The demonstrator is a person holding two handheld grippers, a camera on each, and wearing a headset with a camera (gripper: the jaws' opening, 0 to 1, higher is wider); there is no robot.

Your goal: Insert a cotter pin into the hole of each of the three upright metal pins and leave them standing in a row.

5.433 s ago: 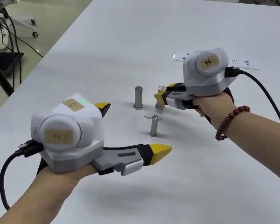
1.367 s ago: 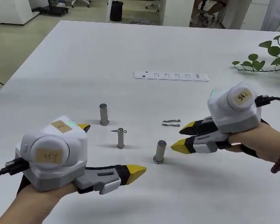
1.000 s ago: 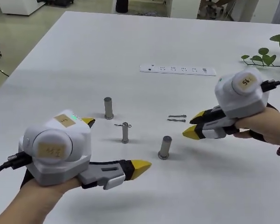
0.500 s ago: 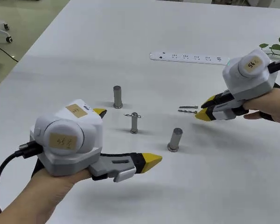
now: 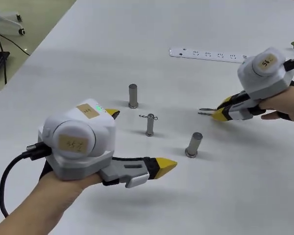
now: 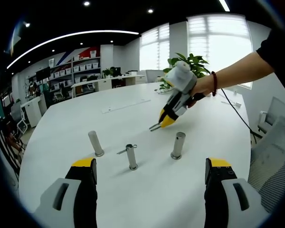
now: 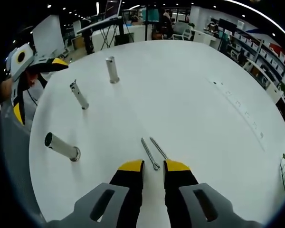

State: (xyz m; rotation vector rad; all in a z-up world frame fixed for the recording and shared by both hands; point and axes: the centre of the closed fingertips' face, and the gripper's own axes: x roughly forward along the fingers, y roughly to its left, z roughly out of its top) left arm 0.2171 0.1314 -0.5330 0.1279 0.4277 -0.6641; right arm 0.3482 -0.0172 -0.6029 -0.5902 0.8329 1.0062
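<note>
In the head view, the left gripper (image 5: pixel 139 138) holds its jaws wide apart with nothing between them. Ahead of them on the counter (image 5: pixel 112 44) stand the far pin (image 5: pixel 133 95), the middle pin (image 5: pixel 150 126) with a cotter pin (image 5: pixel 148 116) through its top, and the near pin (image 5: pixel 194 144). The right gripper (image 5: pixel 217 115) keeps its jaws narrow, the tips just at two loose cotter pins (image 5: pixel 206 111).

In the left gripper view, all three metal pins stand upright ahead, within the span of the wide jaws.

In the right gripper view, a slim gap shows between the jaws. The loose cotter pins (image 7: pixel 152 152) lie flat just ahead, one looped end reaching between the tips, ungripped.
</note>
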